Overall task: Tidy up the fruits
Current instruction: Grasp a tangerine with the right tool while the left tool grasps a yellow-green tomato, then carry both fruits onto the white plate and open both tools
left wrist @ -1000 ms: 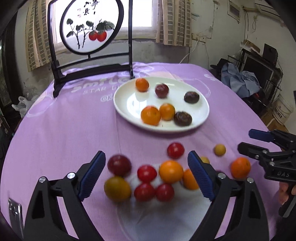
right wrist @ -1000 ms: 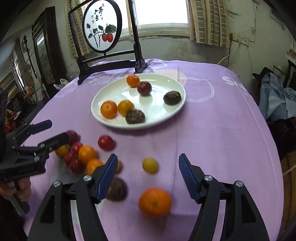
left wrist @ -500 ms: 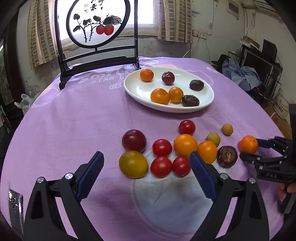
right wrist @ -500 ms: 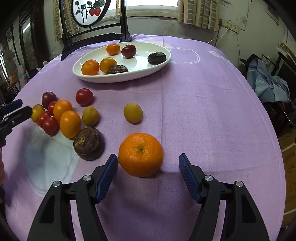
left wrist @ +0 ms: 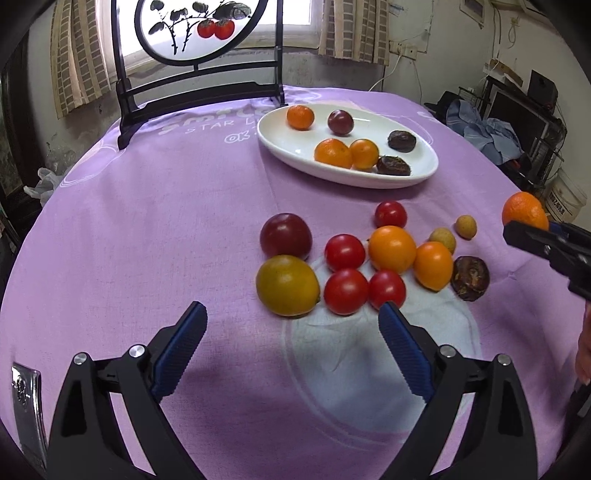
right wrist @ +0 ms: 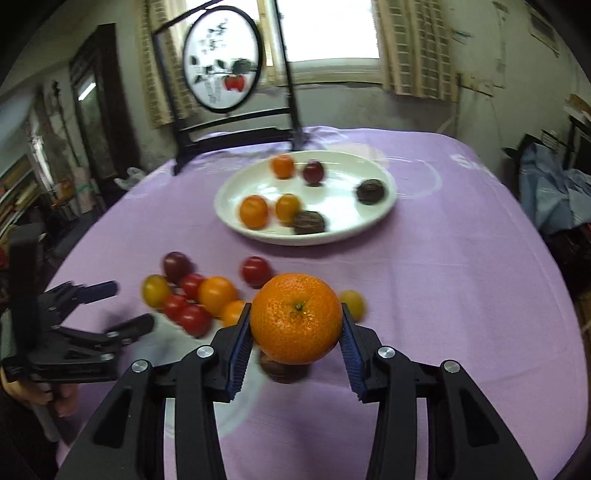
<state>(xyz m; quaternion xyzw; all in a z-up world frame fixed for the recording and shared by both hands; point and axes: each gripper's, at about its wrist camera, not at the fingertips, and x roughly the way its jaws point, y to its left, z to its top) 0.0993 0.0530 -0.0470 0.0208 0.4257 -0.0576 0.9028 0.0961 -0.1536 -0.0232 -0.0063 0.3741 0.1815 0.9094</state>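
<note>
My right gripper (right wrist: pixel 295 343) is shut on an orange (right wrist: pixel 296 317) and holds it above the purple cloth; the orange also shows at the right edge of the left wrist view (left wrist: pixel 524 211). A white plate (left wrist: pixel 295 146) at the back holds several fruits. Loose fruits lie in a cluster on the cloth: a yellow-green fruit (left wrist: pixel 287 285), a dark plum (left wrist: pixel 286 236), red tomatoes (left wrist: pixel 345 252), oranges (left wrist: pixel 392 248) and a brown wrinkled fruit (left wrist: pixel 470 272). My left gripper (left wrist: pixel 291 332) is open and empty, just in front of the cluster.
A black stand with a round painted screen (left wrist: pixel 201 29) stands at the table's far edge, behind the plate. The round table drops off on the right, where clothes and boxes (left wrist: pixel 491 129) lie. The left gripper shows at the left of the right wrist view (right wrist: pixel 92 314).
My right gripper has closed on the orange and lifted it off the cloth. My left gripper has drawn back a little from the fruit cluster.
</note>
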